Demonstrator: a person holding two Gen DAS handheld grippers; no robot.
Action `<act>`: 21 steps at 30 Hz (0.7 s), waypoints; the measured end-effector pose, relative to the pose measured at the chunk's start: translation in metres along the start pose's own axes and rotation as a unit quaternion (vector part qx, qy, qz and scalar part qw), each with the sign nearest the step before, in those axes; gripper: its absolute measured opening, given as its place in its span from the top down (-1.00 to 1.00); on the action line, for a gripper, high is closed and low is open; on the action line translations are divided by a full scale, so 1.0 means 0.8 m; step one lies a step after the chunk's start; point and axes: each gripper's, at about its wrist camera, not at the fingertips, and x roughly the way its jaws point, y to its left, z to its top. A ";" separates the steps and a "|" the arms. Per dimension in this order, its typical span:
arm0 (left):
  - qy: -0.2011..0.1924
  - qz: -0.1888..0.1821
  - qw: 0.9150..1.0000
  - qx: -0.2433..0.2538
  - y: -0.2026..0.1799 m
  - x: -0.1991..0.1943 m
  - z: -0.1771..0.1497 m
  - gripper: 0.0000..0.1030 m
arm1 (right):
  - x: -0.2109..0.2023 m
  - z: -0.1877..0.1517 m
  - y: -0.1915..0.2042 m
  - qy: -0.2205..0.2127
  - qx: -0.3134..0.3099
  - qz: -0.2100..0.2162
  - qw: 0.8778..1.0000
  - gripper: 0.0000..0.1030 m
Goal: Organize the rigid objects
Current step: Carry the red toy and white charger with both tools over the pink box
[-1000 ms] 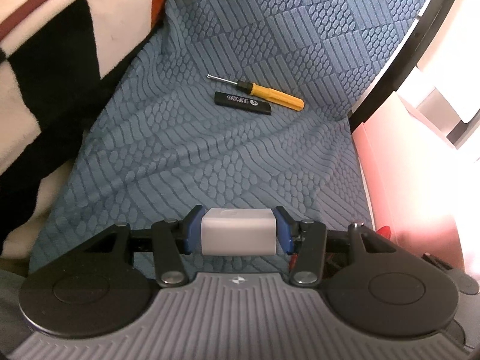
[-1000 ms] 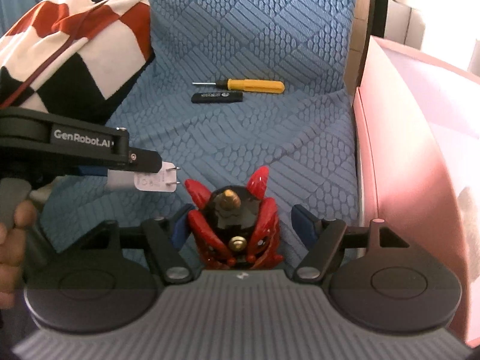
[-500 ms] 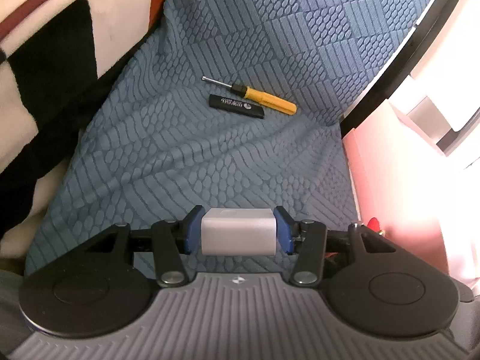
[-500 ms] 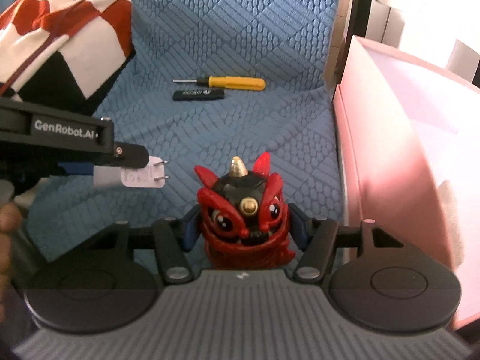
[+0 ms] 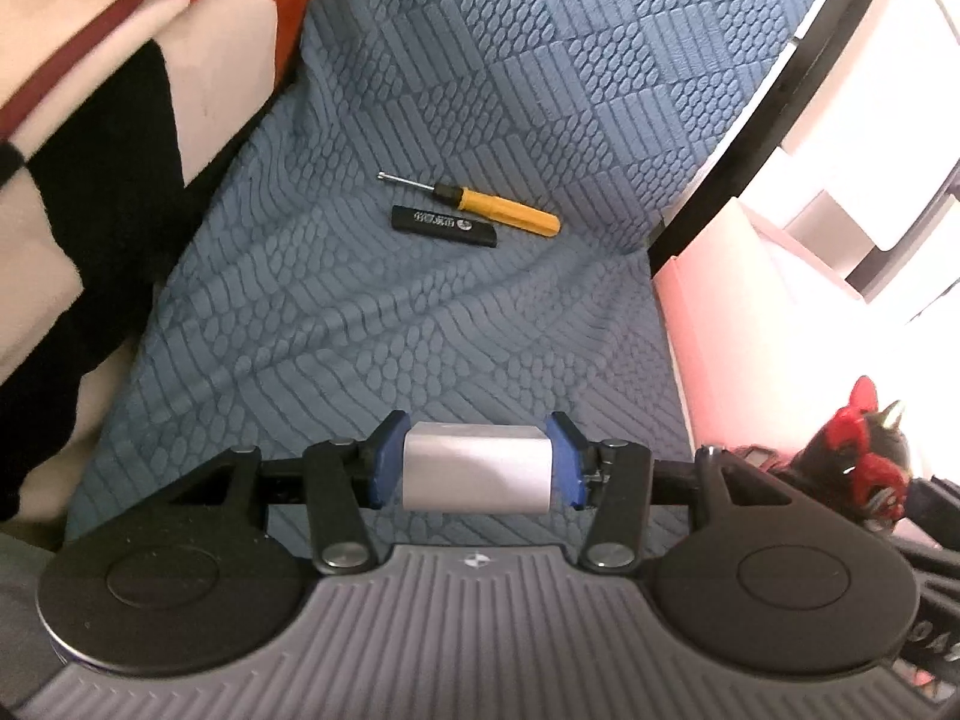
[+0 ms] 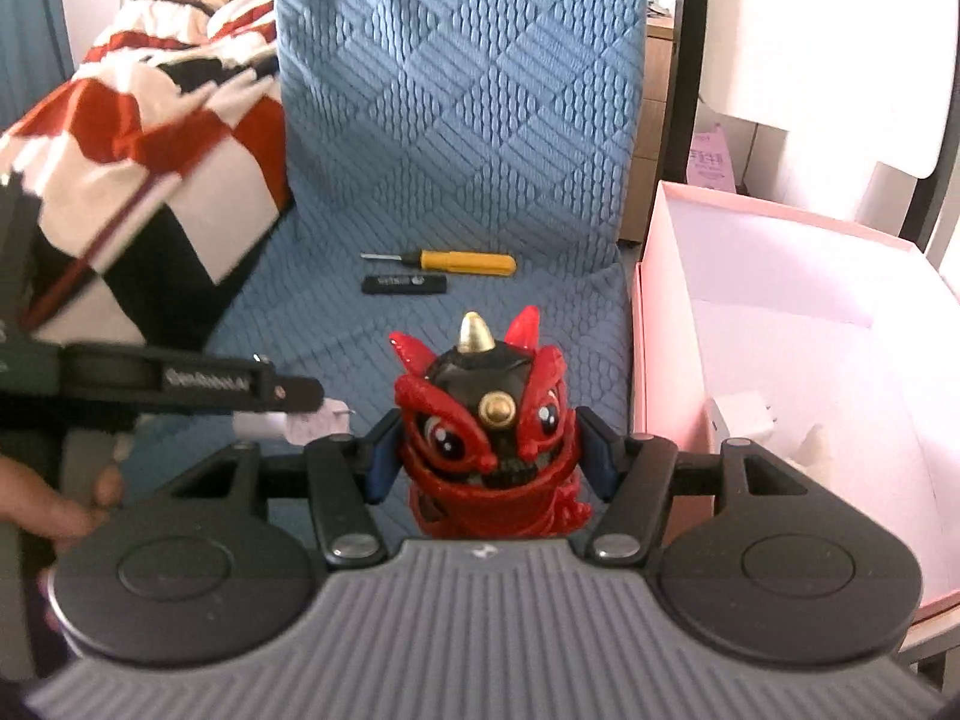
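The red lion figurine [image 6: 486,420] stood upright, clamped between the right gripper's [image 6: 486,462] jaws, with the open pink box [image 6: 780,228] just to its right, so this hand was nearer the box. The left gripper [image 5: 477,468] was closed on a white charger [image 5: 477,474], farther left. A yellow screwdriver [image 5: 480,204] and black stick [image 5: 444,227] lay side by side, lengthwise across the blue seat [image 5: 360,330], near its back edge.

Home, quilted blue sofa [image 6: 456,120], checked blanket [image 6: 150,108]
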 end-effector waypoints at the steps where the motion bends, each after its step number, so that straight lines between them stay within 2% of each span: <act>1: -0.001 -0.001 1.000 -0.001 -0.001 -0.004 0.000 -0.08 | -0.006 0.002 0.000 -0.003 0.000 0.003 1.000 -0.21; 10: -0.007 -0.015 1.000 -0.002 -0.028 -0.060 0.000 -0.08 | -0.058 0.019 0.000 -0.024 0.011 0.009 1.000 -0.21; 21: -0.040 -0.025 0.998 0.028 -0.087 -0.124 -0.004 -0.08 | -0.110 0.020 -0.020 -0.047 0.027 0.008 0.998 -0.21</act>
